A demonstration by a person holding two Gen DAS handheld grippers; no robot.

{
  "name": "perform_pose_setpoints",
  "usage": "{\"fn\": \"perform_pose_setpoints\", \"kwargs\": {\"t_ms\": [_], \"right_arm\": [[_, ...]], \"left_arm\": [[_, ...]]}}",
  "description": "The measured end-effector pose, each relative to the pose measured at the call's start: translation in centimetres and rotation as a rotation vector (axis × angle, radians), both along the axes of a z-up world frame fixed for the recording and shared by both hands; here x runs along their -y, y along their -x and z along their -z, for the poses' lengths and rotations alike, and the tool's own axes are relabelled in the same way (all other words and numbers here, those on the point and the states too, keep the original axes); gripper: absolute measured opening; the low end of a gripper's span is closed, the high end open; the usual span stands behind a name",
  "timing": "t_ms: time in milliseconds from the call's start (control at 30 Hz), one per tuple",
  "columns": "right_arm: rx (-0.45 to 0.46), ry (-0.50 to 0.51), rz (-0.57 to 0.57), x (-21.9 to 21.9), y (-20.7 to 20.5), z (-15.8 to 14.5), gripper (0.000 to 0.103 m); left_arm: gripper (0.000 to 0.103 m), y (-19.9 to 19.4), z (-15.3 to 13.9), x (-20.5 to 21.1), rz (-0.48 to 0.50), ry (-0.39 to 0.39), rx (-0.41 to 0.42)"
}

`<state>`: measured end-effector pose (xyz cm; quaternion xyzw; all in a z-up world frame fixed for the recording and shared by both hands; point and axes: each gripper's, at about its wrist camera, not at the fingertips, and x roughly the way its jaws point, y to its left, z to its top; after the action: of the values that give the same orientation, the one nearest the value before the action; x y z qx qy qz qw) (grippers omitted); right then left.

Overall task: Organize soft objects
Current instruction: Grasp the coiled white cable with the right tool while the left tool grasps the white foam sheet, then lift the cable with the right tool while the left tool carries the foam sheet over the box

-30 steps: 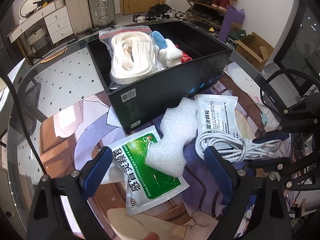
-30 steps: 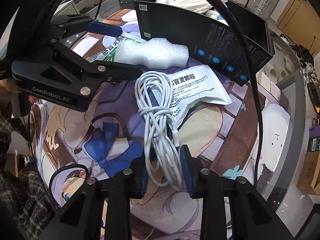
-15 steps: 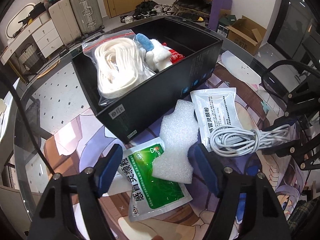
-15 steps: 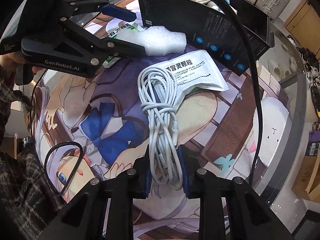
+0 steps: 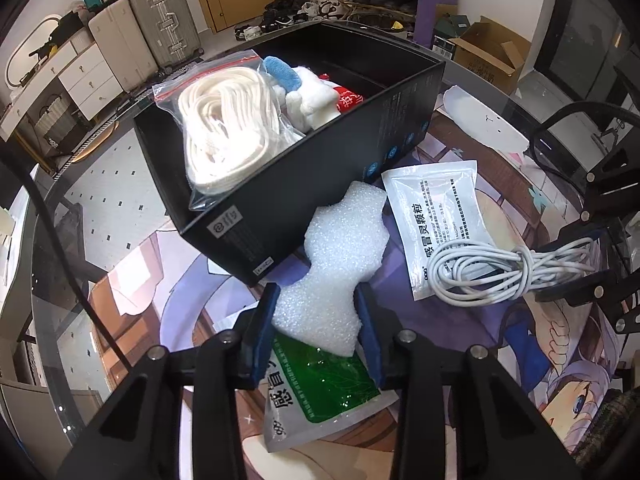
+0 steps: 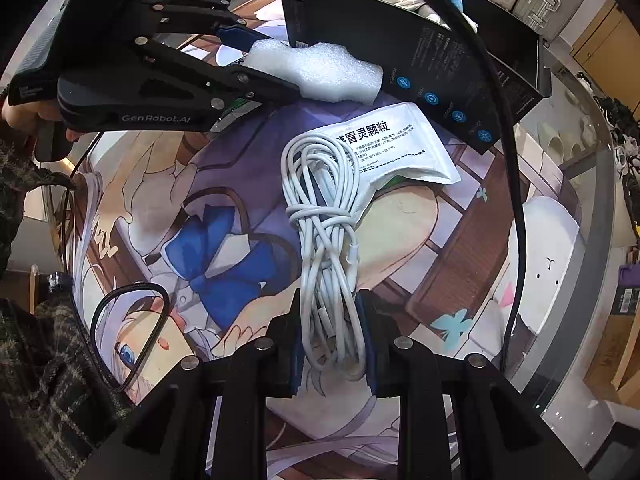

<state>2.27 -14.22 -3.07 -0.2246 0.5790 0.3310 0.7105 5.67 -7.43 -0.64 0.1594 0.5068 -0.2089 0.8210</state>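
Foam piece (image 5: pixel 336 280) looks light and squashy; the left gripper (image 5: pixel 318 334), jaws just closing, pinches its narrow end. Right gripper (image 6: pixel 332 344) clamps the limp cable bundle (image 6: pixel 324 220) low.

A white, waisted block of bubbly foam (image 5: pixel 334 272) lies flat, its near end overlapping a green-and-white medicine sachet (image 5: pixel 320 384). A bundled white cable (image 6: pixel 326 240) rests partly on a white printed sachet (image 5: pixel 436 224). Behind them, an open black cardboard box (image 5: pixel 288 196) holds bagged cream cord (image 5: pixel 224 128) and a white plush toy (image 5: pixel 312 98).

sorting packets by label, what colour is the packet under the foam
Green and white, the packet under the foam; clearest in the left wrist view.
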Motion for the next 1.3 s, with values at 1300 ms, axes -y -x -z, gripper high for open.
{"fn": "perform_pose_setpoints", "kwargs": {"t_ms": [1300], "right_arm": [[0.052, -0.105, 0.077, 3.9, 2.4, -5.3, 0.018]], "left_arm": [[0.033, 3.4, -5.3, -2.1, -0.056, 0.061, 0.086]]}}
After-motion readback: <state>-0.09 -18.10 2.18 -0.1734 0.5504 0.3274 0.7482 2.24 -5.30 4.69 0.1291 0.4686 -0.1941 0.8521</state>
